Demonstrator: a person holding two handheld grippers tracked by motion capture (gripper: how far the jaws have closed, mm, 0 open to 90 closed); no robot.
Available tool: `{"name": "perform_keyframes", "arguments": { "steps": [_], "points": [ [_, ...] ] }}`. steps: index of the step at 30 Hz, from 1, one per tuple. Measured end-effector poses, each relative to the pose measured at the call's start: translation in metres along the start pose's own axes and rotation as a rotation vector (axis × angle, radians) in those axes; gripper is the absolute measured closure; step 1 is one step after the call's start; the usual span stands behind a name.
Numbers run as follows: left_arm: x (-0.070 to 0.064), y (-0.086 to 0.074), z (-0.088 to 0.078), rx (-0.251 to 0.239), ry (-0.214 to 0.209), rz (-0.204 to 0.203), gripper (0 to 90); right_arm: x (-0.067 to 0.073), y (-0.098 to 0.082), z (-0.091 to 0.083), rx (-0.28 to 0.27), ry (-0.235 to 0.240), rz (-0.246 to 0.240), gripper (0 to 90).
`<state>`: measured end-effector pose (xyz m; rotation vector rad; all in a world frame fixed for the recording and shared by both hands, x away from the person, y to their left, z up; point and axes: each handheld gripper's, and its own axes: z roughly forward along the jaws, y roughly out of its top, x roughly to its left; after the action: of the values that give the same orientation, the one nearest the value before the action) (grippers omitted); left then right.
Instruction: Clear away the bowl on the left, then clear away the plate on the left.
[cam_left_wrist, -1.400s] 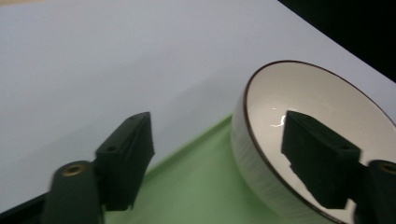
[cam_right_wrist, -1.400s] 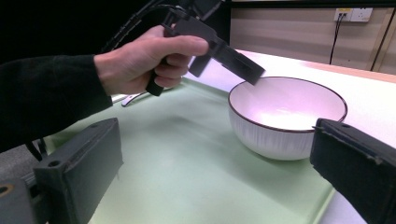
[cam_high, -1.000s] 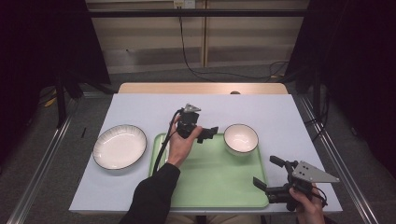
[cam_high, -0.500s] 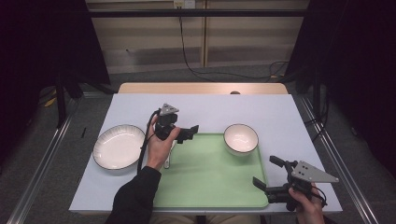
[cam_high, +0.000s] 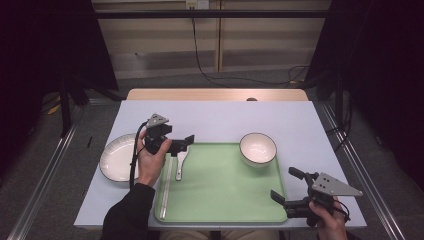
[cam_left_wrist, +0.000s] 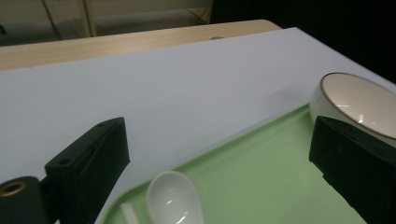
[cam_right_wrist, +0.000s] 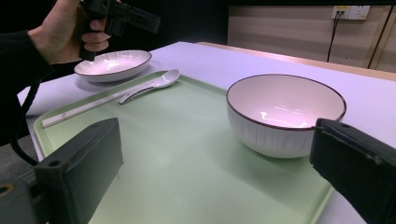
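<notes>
Left gripper (cam_high: 184, 142): held in the person's left hand (cam_high: 150, 162) above the far left corner of the tray; jaws spread apart with nothing between them. In the left gripper view the jaws frame the spoon's head below and the bowl's rim at the right.
Right gripper (cam_high: 287, 185): held low at the near right corner of the table, just beside the tray's near right corner; jaws wide apart, empty. Its grey three-cornered plate faces up.
Spoon (cam_high: 180, 162): white, lying on the tray near its far left corner, head toward the far edge, handle toward the person. It sits just under the left gripper's jaws, apart from them. Also seen in the left gripper view (cam_left_wrist: 175, 200) and the right gripper view (cam_right_wrist: 152, 85).
Chopsticks (cam_high: 165, 187): white, lying lengthwise along the tray's left edge, just beside the spoon.
Tray (cam_high: 230, 195): green, rectangular, rimmed, at the middle of the table's near side.
Bowl (cam_high: 258, 148): white with a dark rim, upright, empty, at the tray's far right corner; whether it rests inside the rim or over it, cannot tell.
Plate (cam_high: 116, 161): white, shallow, empty, on the table just left of the tray, partly behind the left hand.
Table (cam_high: 225, 117): pale top, wooden strip along the far edge.
</notes>
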<state>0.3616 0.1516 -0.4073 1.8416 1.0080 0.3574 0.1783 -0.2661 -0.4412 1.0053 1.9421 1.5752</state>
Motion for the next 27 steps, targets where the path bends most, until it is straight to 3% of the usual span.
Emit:
{"name": "perform_keyframes", "arguments": {
  "steps": [2, 13, 19, 25, 27],
  "points": [
    [0.005, -0.001, -0.006, -0.013, -0.001, -0.025, 4.5, 0.0, 0.0, 0.0, 0.005, 0.002, 0.0, 2.2],
    [0.028, -0.015, -0.037, -0.032, 0.067, -0.009, 5.8, 0.0, 0.001, 0.003, 0.006, -0.001, -0.007, 2.2],
    [0.039, -0.024, -0.05, -0.019, 0.104, -0.008, 5.8, 0.0, 0.0, 0.003, 0.004, 0.004, -0.004, 2.2],
    [0.055, -0.029, -0.061, -0.022, 0.133, -0.047, 6.8, 0.0, 0.0, 0.002, 0.003, 0.005, -0.006, 2.2],
    [0.06, -0.03, -0.065, -0.029, 0.12, -0.057, 7.9, 0.0, 0.0, 0.002, 0.003, 0.002, -0.003, 2.3]
  ]
}}
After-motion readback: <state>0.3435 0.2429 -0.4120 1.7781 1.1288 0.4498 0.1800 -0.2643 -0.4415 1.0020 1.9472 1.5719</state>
